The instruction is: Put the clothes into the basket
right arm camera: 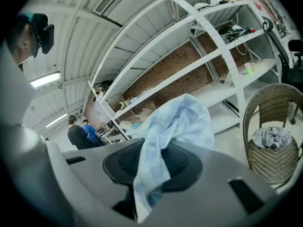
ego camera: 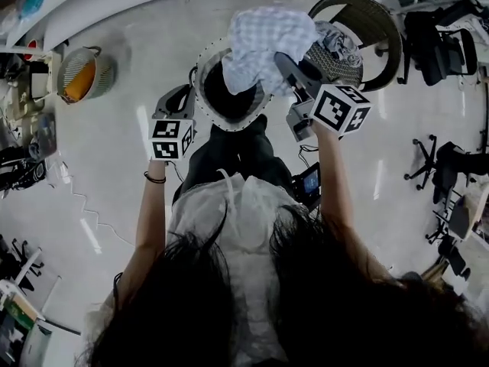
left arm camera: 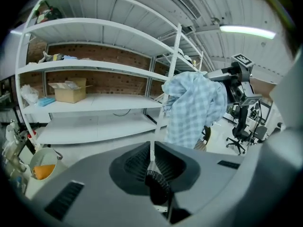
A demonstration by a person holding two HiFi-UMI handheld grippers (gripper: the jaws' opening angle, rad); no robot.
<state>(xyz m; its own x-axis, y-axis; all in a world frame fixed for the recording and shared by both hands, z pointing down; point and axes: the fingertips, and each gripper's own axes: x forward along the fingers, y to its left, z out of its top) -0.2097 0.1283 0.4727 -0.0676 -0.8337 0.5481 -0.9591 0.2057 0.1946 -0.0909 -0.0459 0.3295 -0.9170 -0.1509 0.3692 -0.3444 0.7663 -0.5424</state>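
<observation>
A light blue checked shirt (ego camera: 263, 44) hangs bunched from my right gripper (ego camera: 284, 66), which is shut on it; in the right gripper view the shirt (right arm camera: 182, 122) drapes over the jaws (right arm camera: 156, 162). It hangs just above the round basket (ego camera: 200, 90), which has a white lacy rim and a dark inside and stands in front of the person's legs. My left gripper (ego camera: 185, 94) is beside the basket's left rim. Its jaws (left arm camera: 152, 157) are together, with only a thin pale sliver between the pads. From the left gripper view, the shirt (left arm camera: 194, 108) dangles from the right gripper (left arm camera: 234, 86).
A wicker chair (ego camera: 386, 21) behind the basket holds grey clothes (ego camera: 336, 48), also in the right gripper view (right arm camera: 271, 137). White shelving (left arm camera: 94, 103) lines the room. A round tub with orange contents (ego camera: 82, 73) is on the floor at the left. Office chairs (ego camera: 435, 44) stand at the right.
</observation>
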